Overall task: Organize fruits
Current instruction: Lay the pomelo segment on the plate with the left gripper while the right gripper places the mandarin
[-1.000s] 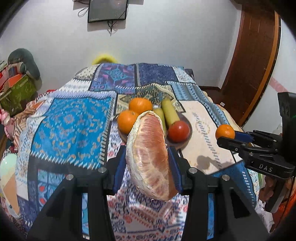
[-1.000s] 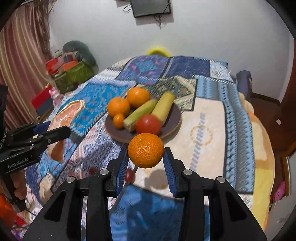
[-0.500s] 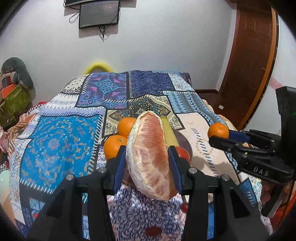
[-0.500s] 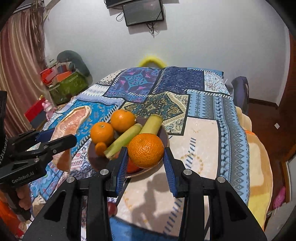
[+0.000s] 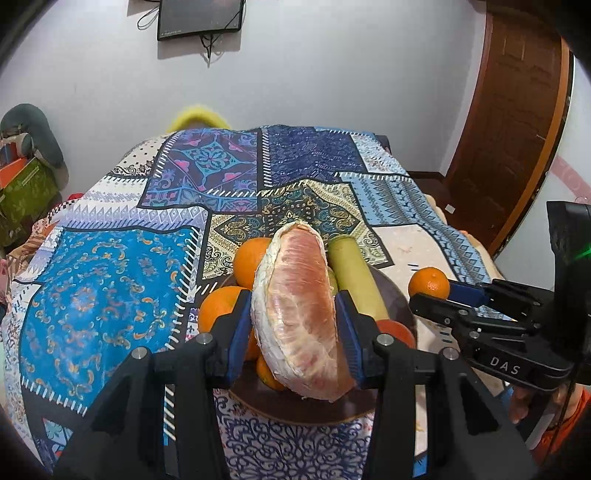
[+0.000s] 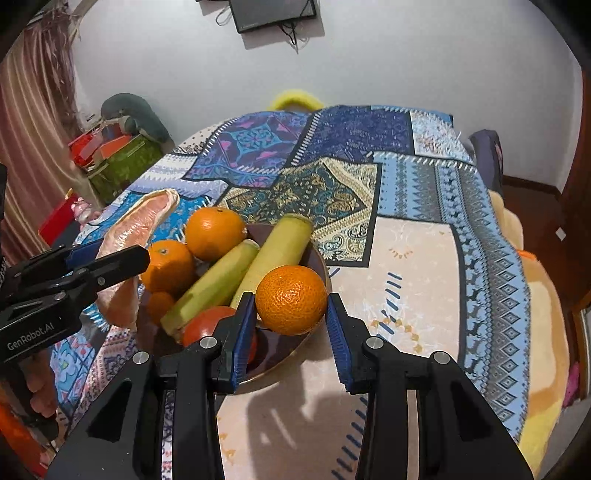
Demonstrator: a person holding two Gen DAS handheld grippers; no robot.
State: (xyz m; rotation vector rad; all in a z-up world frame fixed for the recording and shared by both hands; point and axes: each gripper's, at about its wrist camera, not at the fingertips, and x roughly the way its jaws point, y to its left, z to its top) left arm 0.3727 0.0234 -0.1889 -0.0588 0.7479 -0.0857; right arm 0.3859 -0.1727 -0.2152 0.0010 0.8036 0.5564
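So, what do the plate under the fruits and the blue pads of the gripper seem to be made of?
The plate looks like dark brown glazed ceramic or perhaps glass: its rim shines smoothly, though the look leaves this open. The blue pads on the right gripper appear to be ribbed rubber or soft plastic, matte, with fine grooves along the edge.

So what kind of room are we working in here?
Probably a bedroom at home: a patchwork bedspread covers what looks like a bed, a wall-mounted screen hangs above, and a wooden door stands right.
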